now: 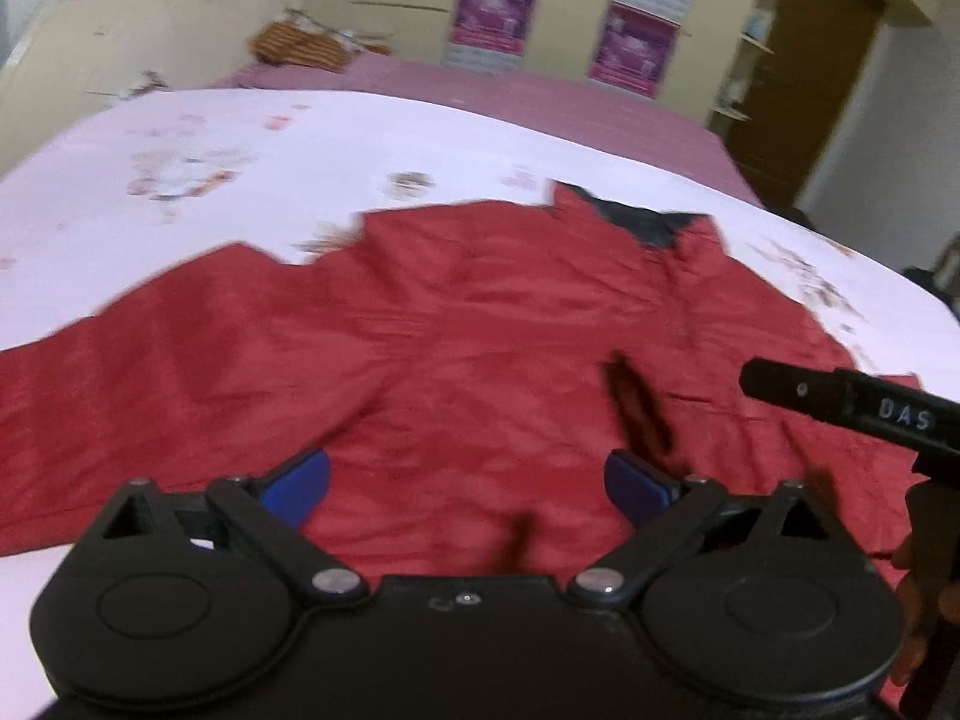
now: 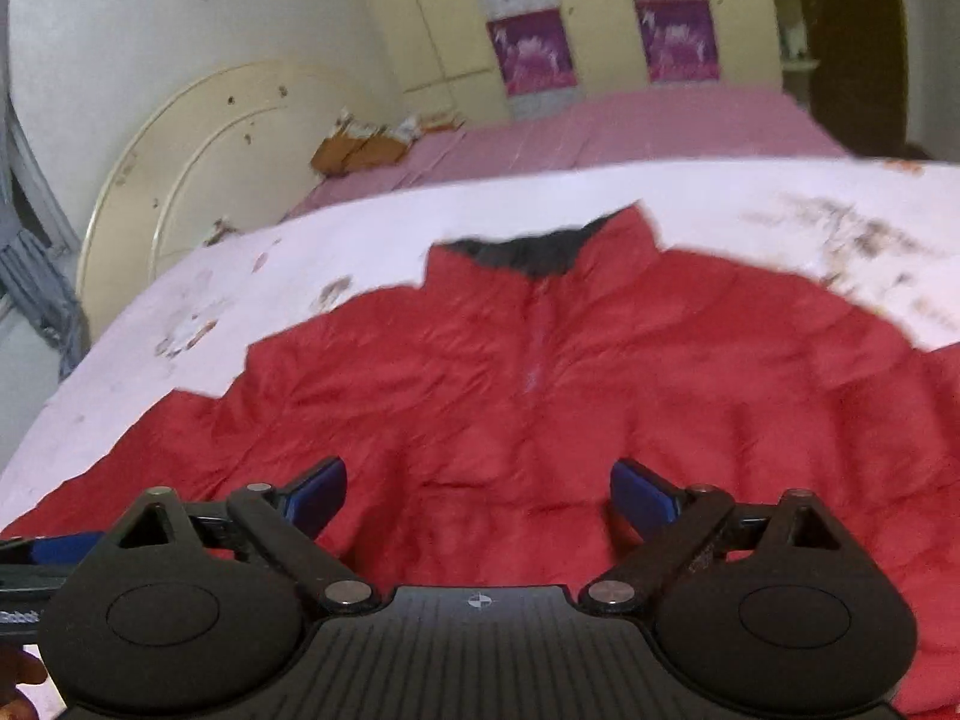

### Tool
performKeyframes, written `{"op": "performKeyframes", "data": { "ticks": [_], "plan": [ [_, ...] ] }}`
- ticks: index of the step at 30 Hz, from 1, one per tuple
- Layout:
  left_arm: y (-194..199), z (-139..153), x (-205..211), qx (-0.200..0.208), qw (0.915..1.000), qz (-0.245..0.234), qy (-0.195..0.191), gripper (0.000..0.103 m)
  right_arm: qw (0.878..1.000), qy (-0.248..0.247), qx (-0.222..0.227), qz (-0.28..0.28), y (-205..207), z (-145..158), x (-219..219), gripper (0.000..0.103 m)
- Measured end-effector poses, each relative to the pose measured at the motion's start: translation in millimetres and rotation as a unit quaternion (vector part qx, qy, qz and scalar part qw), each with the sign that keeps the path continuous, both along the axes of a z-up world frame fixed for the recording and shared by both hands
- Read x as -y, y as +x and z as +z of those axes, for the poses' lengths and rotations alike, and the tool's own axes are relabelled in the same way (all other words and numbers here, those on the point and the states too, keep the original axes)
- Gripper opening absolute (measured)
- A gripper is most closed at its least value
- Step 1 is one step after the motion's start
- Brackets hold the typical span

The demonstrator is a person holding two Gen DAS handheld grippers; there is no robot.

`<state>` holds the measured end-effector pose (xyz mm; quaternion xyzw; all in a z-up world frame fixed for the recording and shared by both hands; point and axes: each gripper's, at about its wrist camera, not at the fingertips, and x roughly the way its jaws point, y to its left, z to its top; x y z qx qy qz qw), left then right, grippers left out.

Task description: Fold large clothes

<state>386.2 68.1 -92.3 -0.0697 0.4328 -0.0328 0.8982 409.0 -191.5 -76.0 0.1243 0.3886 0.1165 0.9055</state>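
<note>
Folding looks barely begun: 1 red jacket lies spread flat on the white sheet of the bed, collar at the far end, with no fold visible. Both grippers hover over it; the left gripper and right gripper have jaws spread wide, holding nothing. Every fold remains. Count: 1 jacket, 2 grippers.

A red jacket lies spread flat on a white floral sheet, its dark-lined collar at the far end. The right gripper hovers over the jacket's near hem, blue pads wide apart with nothing between them. Beyond the jacket's collar runs a pink bedcover.
</note>
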Motion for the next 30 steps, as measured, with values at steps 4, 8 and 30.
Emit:
{"op": "performKeyframes", "data": {
  "ticks": [4, 8, 30],
  "plan": [
    [16.0, -10.1, 34.7, -0.012, 0.9989, -0.045, -0.012, 0.098, 0.999, -0.023, 0.013, -0.042, -15.2, 11.3, 33.1, 0.094],
    [34.0, -27.1, 68.3, -0.014, 0.9961, -0.086, -0.006, 0.078, 0.995, -0.035, 0.018, -0.087, -36.2, 18.5, 72.0, 0.094],
    [35.6, -30.4, -0.4, 0.023, 0.9995, 0.014, 0.015, 0.011, 0.980, -0.076, -0.023, -0.180, -21.7, -18.1, 174.6, 0.094]
  ]
}}
